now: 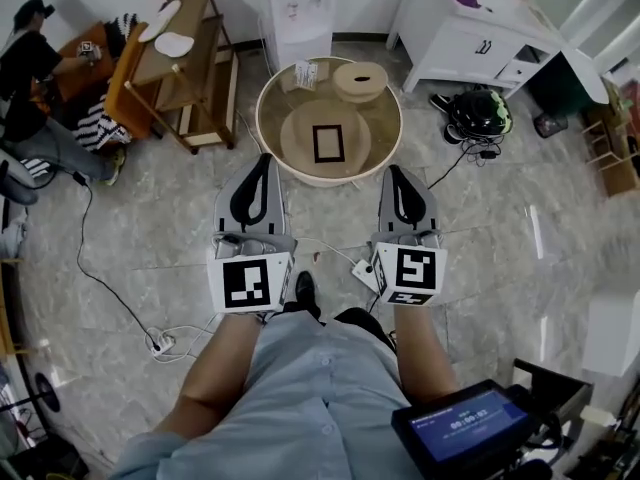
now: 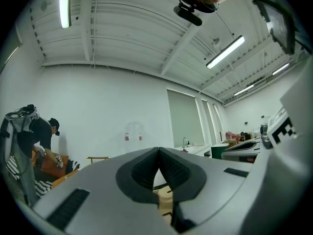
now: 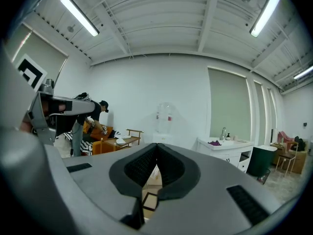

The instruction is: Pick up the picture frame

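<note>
Ahead of right tool [image 1: 396,172] (apart): frame [image 1: 327,143].

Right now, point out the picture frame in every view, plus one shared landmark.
Head view: picture frame top centre, on the round table.
Left gripper view: cannot be made out behind the jaws.
Right gripper view: bottom centre, seen below the jaws.
Shared landmark: water dispenser against the wall.

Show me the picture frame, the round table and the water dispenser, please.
picture frame [image 1: 328,143], head view, the pale middle inside its dark border.
round table [image 1: 330,179], head view, the near rim.
water dispenser [image 1: 300,13], head view, its white front.
</note>
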Motion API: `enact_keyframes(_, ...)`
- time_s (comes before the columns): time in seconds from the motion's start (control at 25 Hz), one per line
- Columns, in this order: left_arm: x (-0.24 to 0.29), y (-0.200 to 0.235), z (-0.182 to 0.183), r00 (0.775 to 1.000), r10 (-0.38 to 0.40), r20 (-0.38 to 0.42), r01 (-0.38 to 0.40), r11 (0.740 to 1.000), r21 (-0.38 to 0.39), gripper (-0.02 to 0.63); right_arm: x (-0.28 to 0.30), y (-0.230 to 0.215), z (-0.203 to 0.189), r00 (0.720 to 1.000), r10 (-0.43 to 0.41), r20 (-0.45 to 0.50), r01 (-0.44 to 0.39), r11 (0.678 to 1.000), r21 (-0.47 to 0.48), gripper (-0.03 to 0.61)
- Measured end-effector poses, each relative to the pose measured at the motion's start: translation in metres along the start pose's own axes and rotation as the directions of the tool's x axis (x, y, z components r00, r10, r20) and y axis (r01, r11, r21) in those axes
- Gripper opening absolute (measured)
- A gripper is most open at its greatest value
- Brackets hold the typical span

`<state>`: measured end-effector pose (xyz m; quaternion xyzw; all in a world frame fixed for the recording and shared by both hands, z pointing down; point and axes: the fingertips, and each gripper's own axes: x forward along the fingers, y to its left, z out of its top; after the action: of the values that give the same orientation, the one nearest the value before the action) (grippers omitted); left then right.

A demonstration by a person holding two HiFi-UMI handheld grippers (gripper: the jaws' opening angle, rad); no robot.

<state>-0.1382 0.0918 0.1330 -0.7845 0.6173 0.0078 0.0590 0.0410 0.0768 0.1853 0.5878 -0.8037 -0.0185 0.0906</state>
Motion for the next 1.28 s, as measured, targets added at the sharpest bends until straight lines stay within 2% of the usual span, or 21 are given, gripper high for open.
enact_keyframes(0.24, 0.027, 0.026, 0.005, 1.0, -0.001, 0.009, 0.001, 1.0, 0.014, 0.011, 0.038, -0.003, 0.025, 0.999, -0.018, 0.033, 0.018, 1.0, -0.017, 0.014)
enact_keyframes(0.44, 0.055, 0.037, -0.006, 1.0, -0.013, -0.014, 0.013, 1.0, 0.013, 0.011, 0.067, -0.01, 0.023, 0.999, -0.033, 0.024, 0.033, 0.999, -0.015, 0.014)
enact_keyframes(0.92, 0.16, 0.033, -0.05, 0.996, -0.04, -0.085, 0.042, 0.999, 0.02, 0.011, 0.163, -0.058, -0.018, 0.998, -0.024, -0.051, 0.025, 0.999, 0.024, 0.014)
enact_keyframes(1.12, 0.206, 0.027, -0.08, 0.989, -0.037, -0.143, 0.038, 0.999, 0.008, 0.011, 0.21, -0.079, -0.046, 0.995, 0.004, -0.102, 0.002, 0.999, 0.054, 0.014)
enact_keyframes(1.28, 0.244, 0.03, -0.105, 0.984, -0.024, -0.177, 0.019, 0.999, -0.033, 0.011, 0.25, -0.085, -0.068, 0.989, 0.036, -0.142, -0.026, 0.997, 0.072, 0.014)
